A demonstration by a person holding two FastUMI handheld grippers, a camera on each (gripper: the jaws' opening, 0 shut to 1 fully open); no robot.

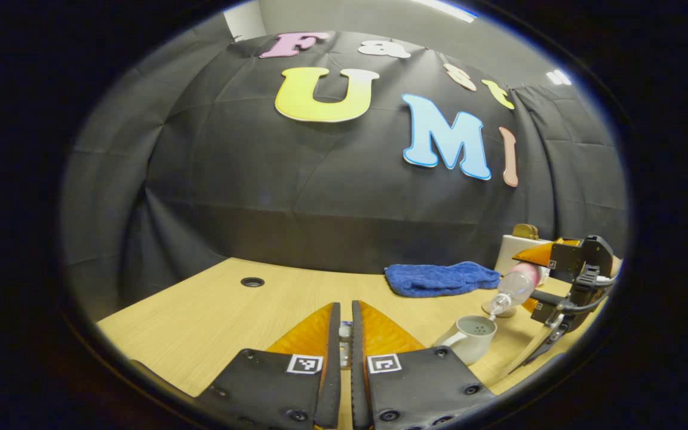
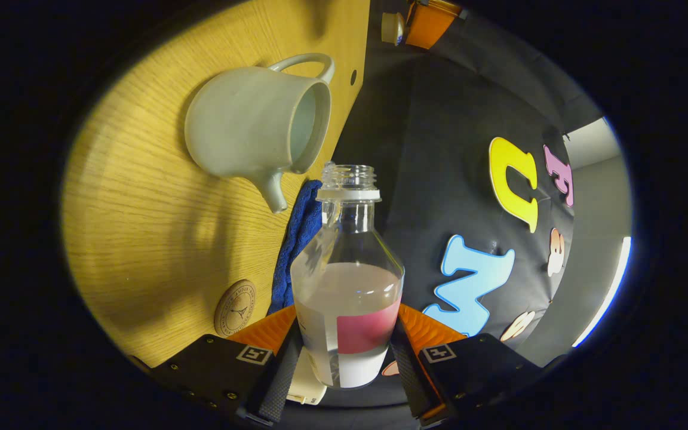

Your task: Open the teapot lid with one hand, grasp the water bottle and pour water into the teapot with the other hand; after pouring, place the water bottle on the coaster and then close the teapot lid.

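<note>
The pale teapot (image 1: 469, 339) stands uncovered on the wooden table (image 1: 212, 322), strainer holes showing. My left gripper (image 1: 344, 304) is shut on the small white teapot lid (image 1: 344, 341), held above the table left of the pot. My right gripper (image 2: 347, 310) is shut on the clear water bottle (image 2: 347, 280), which has a pink label, no cap, and is partly full. The bottle (image 1: 514, 286) is tipped, its mouth just over the teapot (image 2: 254, 128). I cannot make out a stream. The round coaster (image 2: 235, 307) lies bare beside the pot. The lid (image 2: 393, 27) also shows in the right gripper view.
A folded blue towel (image 1: 442, 278) lies at the back of the table behind the pot. A white box (image 1: 517, 251) with a brown thing on top stands at the back right. There is a cable hole (image 1: 252, 282) in the tabletop at the left.
</note>
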